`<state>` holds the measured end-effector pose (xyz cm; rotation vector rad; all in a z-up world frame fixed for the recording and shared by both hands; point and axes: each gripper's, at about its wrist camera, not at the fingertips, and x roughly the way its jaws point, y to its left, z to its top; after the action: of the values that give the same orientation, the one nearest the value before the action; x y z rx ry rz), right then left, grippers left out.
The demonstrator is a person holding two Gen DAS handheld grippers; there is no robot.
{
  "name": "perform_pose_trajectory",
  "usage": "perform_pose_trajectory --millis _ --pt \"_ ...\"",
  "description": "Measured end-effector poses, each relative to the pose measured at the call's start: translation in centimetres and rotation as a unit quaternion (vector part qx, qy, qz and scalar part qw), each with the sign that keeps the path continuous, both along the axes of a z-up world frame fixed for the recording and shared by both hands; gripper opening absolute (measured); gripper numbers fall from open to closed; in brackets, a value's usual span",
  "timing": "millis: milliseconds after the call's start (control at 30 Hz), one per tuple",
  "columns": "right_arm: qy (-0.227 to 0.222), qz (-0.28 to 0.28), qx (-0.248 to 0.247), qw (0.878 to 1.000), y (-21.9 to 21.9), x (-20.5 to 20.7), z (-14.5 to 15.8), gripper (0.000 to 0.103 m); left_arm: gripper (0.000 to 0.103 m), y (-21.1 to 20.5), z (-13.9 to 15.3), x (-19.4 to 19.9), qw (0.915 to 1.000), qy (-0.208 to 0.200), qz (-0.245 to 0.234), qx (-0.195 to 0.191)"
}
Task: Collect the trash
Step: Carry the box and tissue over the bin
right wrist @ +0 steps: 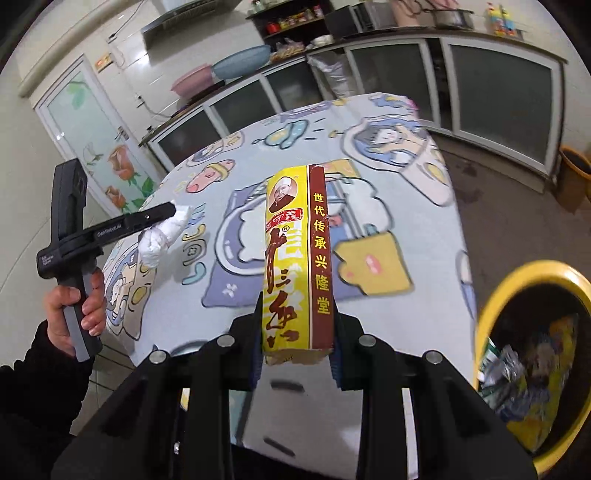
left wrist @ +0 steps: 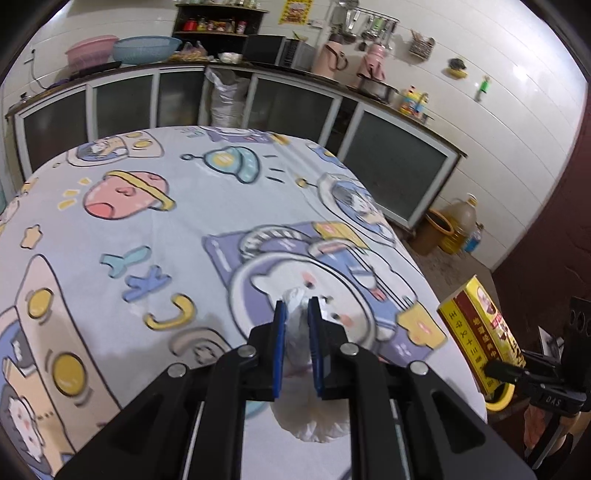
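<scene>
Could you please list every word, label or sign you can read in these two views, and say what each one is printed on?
"世代传承兴隆堂": down the dark red side of the yellow box held in the right gripper.
"DAS": on the right gripper's body, seen from the left wrist view.
White lettering on the left gripper, which holds a crumpled white tissue: too blurred to read.
Yellow wall poster: too small to read.

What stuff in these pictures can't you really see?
- Crumpled white tissue wad: left wrist view, blue-padded left gripper covers its sides.
- Yellow-rimmed trash bin: right wrist view, picture edge cuts it; contents blurred.
- Yellow and maroon cardboard box: its bottom is hidden between the right gripper fingers.
</scene>
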<state>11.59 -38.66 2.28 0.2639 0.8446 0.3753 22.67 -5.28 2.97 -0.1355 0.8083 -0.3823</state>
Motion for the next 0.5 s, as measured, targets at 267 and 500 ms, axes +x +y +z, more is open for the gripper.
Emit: perform_pose_trajectory --millis 267,500 --pt "-0.010 -0.043 -0.002 0.999 -3.2 -3.5 0.1 0.028 0.011 -4.5 0.0 -2.5 0.9989 -0.009 -0.045 0.003" --pt "-0.018 -0.078 0.006 0.997 -6.1 -5.5 0.3 0.028 0.011 -9.8 0.9 -4.8 0.9947 -0.023 -0.100 0.014"
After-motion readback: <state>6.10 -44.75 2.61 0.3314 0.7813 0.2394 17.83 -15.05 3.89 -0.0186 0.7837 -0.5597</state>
